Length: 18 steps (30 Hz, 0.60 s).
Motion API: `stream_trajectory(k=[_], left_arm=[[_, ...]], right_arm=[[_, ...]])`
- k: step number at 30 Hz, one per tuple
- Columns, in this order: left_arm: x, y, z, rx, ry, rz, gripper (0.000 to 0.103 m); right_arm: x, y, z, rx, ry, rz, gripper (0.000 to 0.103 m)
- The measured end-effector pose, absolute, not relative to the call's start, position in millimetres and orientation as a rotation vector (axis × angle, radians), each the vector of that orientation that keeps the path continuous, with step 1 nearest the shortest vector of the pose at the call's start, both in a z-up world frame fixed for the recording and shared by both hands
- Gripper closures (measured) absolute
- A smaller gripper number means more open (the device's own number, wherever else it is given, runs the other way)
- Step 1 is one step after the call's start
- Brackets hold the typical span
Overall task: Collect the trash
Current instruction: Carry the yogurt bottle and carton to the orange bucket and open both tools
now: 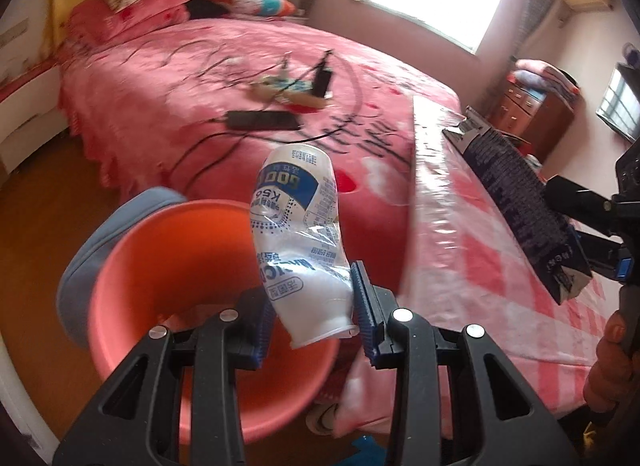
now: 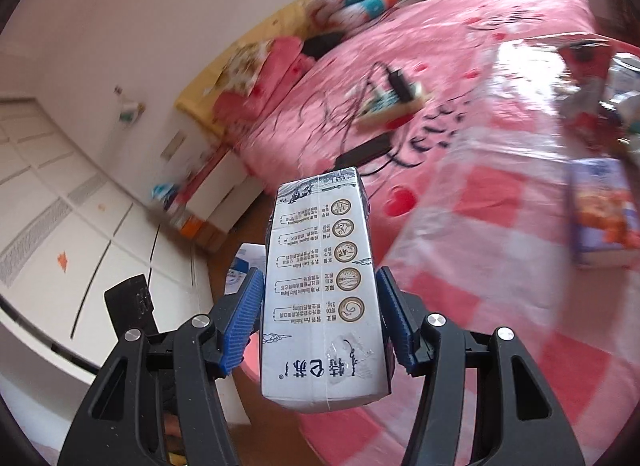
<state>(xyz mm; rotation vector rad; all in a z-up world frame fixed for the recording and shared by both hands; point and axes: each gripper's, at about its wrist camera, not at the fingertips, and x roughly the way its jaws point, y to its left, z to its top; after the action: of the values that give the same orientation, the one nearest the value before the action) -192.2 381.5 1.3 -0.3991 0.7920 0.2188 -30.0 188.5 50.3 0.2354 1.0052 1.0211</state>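
Blue ribbed pads on the left gripper (image 1: 314, 320) are clenched on the lower end of a crushed white plastic bottle (image 1: 302, 242), its body dented and leaning up and away from the jaws. Held this way, the bottle hangs right over the mouth of an orange bucket (image 1: 168, 266) that sits on the floor beside the bed (image 1: 180, 97), which suggests it is about to be dropped in. The right gripper (image 2: 320, 322) is grasping a grey-white milk carton (image 2: 320, 290) by its two narrow sides, the printed face turned up toward the camera and the carton pointing forward; in the left view the same carton shows dark at the right edge, above the checked pink cloth (image 1: 480, 246) covering the near surface, well apart from the bucket. Gripping across the narrow sides gives the pads flat, firm faces, so the carton looks unlikely to slip. Further out, a box (image 2: 600, 213) and some crumpled wrappers (image 2: 600, 97) lie on the checked cloth, probably more trash to gather. Cables and a black power strip (image 1: 264, 120) lie across the pink bedspread.
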Motion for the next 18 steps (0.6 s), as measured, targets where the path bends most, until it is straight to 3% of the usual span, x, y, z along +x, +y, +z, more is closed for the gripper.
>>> stream_trajectory(k=[12, 13, 15, 18], left_arm=[[-207.9, 427.9, -34.6, -0.480, 0.835, 0.312, 0.066], [-209.2, 430.3, -37.7, -0.485, 0.841, 0.317, 0.065], [-210.6, 435.4, -45.2, -0.488, 0.862, 0.345, 0.060], [-214.2, 441.3, -52.3, -0.479, 0.880, 0.389, 0.041]], right_arm=[[-52.7, 275.4, 35.4, 0.064, 1.054, 1.113, 0.043], [-53.3, 279.7, 32.1, 0.050, 1.058, 1.108, 0.033], [-54.1, 286.9, 26.1, 0.041, 1.066, 1.084, 0.019], [-51.8, 279.6, 20.5, 0.060, 1.086, 1.064, 0.018]])
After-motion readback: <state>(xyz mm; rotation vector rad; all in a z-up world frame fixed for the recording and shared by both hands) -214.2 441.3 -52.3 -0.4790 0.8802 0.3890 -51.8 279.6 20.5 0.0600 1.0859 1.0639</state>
